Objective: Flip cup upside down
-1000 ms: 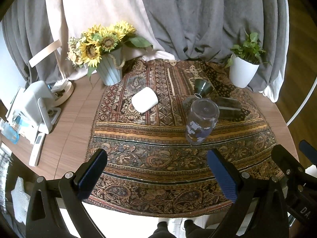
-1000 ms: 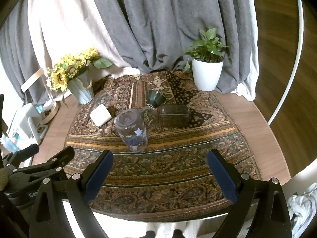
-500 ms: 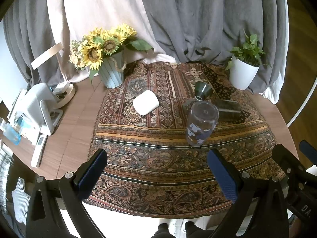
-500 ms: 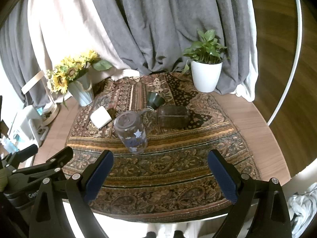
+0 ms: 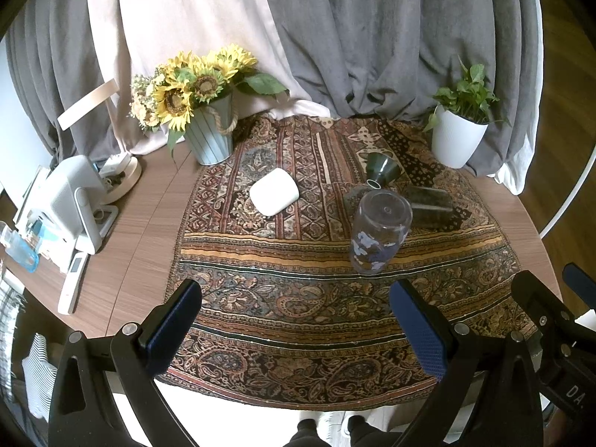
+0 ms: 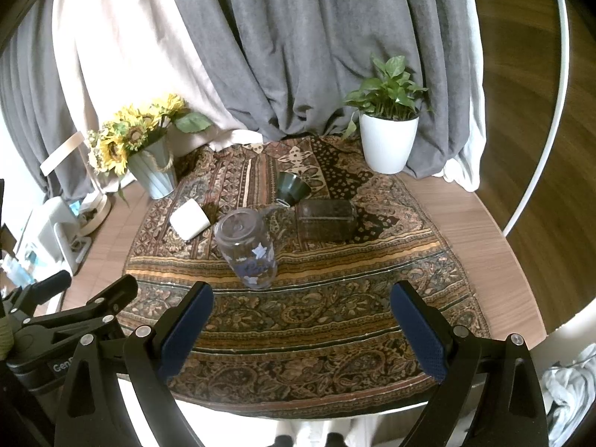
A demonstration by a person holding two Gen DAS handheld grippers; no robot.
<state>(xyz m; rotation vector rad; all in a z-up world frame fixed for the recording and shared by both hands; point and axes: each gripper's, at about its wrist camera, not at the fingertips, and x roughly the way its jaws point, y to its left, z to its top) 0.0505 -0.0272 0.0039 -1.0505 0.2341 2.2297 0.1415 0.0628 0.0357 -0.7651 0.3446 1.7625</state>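
Note:
A clear glass cup with blue flower prints point(image 5: 378, 236) point(image 6: 247, 247) stands upside down on the patterned cloth point(image 5: 298, 260) point(image 6: 335, 316), base up. A white cup point(image 5: 274, 196) point(image 6: 189, 219) lies on its side to the left. A dark green cup point(image 5: 381, 169) point(image 6: 292, 187) lies tipped behind the glass. A dark glass tumbler point(image 5: 428, 205) point(image 6: 326, 219) lies on its side to the right. My left gripper point(image 5: 296, 326) and right gripper point(image 6: 300, 329) are both open and empty, held back over the table's near edge.
A sunflower pot point(image 5: 210, 141) point(image 6: 152, 171) stands at the back left, a white plant pot point(image 5: 458, 141) point(image 6: 387, 143) at the back right. A white device point(image 5: 70, 201) and a remote point(image 5: 72, 287) lie on the left of the wooden table point(image 5: 149, 231). Curtains hang behind.
Both grippers have drawn back and up slightly; the table looks a little farther away. The cups have not moved.

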